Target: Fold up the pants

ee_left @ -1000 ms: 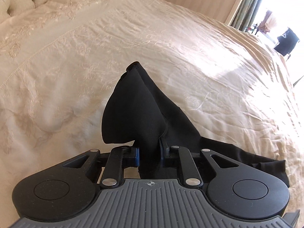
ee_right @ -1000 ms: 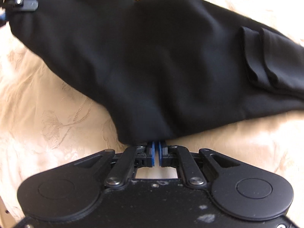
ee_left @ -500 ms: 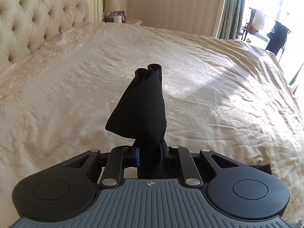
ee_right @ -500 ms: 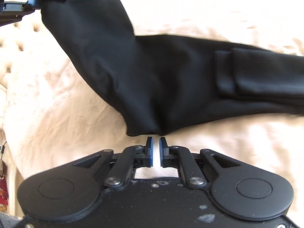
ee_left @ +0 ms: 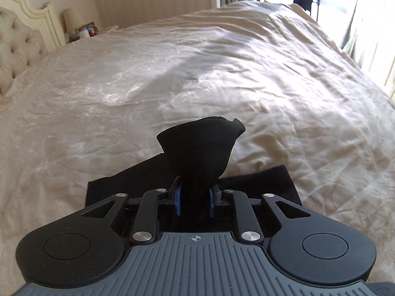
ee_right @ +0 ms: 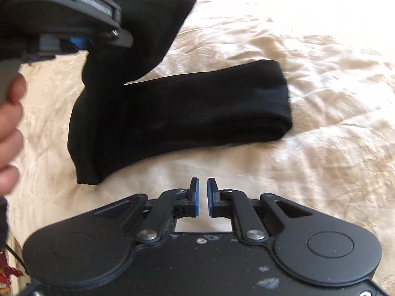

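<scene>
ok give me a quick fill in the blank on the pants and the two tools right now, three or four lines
1. The pants are ____ in colour.
2. The ____ tool has a bunch of the pants' cloth between its fingers.
3. The right tool has ____ between its blue pads, which stand a little apart.
4. The pants lie partly on a cream ____.

Missing words: black; left; nothing; bedspread
</scene>
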`<act>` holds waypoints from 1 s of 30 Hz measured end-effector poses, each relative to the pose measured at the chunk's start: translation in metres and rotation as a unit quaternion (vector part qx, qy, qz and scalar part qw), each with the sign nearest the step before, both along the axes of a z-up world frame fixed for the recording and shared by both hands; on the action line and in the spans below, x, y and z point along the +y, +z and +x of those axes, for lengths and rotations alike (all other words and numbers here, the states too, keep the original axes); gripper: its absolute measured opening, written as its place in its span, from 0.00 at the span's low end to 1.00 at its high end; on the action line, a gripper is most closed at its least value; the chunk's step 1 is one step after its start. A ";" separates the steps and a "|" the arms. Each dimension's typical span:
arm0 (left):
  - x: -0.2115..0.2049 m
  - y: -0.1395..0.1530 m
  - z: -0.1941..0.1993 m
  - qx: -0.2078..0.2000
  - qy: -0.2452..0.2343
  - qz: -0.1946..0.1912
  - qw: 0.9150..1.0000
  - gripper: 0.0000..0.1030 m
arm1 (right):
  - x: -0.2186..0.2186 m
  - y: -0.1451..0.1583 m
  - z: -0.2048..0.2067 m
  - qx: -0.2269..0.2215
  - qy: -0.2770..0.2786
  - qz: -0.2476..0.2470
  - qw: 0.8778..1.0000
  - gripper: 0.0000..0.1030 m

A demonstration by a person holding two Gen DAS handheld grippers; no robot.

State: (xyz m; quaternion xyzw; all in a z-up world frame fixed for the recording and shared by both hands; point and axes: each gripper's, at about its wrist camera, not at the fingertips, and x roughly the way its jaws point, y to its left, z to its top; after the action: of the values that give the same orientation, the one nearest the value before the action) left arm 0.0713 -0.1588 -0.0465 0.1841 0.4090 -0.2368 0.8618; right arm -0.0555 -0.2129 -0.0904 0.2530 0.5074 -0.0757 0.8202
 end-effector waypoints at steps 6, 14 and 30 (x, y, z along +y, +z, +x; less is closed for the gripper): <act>-0.034 -0.037 -0.019 0.032 -0.057 0.044 0.997 0.22 | -0.032 -0.005 -0.030 0.019 -0.049 0.001 0.999 0.10; -0.039 -0.022 -0.032 0.054 -0.102 0.003 0.993 0.27 | -0.050 -0.006 -0.034 0.023 -0.082 -0.003 0.996 0.10; 0.070 0.006 0.021 0.080 -0.042 -0.050 0.995 0.35 | -0.085 0.026 0.039 -0.031 -0.088 -0.070 0.993 0.32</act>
State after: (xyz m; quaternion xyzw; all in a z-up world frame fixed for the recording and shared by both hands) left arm 0.0920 -0.0890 -0.0408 0.1382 0.4557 -0.3074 0.8239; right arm -0.0163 -0.2974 -0.0642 0.2408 0.4508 -0.1756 0.8414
